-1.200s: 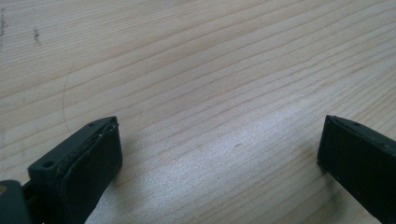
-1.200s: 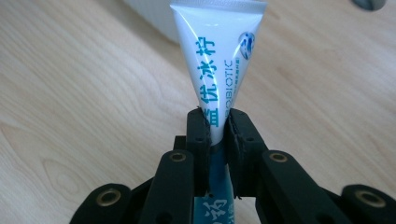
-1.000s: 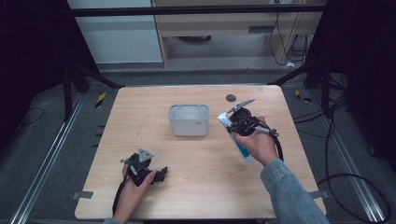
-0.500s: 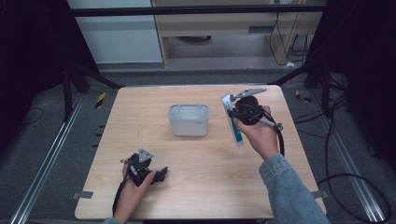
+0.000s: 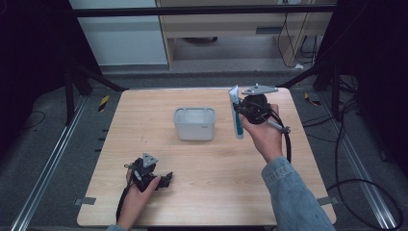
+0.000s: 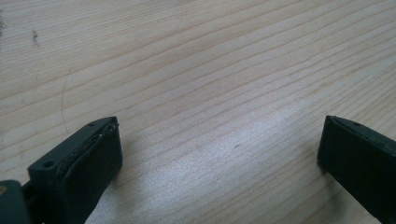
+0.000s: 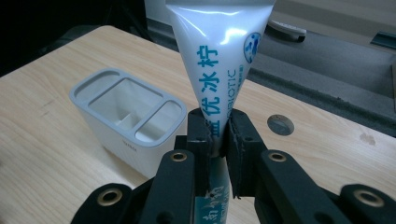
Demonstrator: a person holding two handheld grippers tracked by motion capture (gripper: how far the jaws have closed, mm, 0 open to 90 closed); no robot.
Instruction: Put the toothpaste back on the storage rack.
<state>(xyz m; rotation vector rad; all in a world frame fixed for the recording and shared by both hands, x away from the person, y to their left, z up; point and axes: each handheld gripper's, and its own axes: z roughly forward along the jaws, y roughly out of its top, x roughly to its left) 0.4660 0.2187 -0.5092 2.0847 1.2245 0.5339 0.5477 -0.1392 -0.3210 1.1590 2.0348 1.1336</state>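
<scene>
A white tube with blue print (image 5: 236, 113) (image 7: 219, 60) hangs upright in the air, crimped end up, to the right of a grey-white holder with open compartments (image 5: 194, 123) (image 7: 126, 119). My right gripper (image 5: 244, 112) (image 7: 218, 140) is shut on the tube's middle, both pads pressing its sides. My left gripper (image 5: 166, 180) (image 6: 219, 158) rests low on the wooden table (image 5: 144, 110) near the front left, its jaws wide open with only bare wood (image 6: 210, 84) between them.
A small dark round hole (image 7: 280, 125) sits in the tabletop behind the tube, near the far right corner. The table's far edge drops to a grey floor with cables (image 5: 346, 120). Metal rails (image 5: 48, 163) run along the left side.
My right gripper has lifted the tube off the table and turned it from slanting to upright, nearer the holder's right side. The left gripper has stayed put.
</scene>
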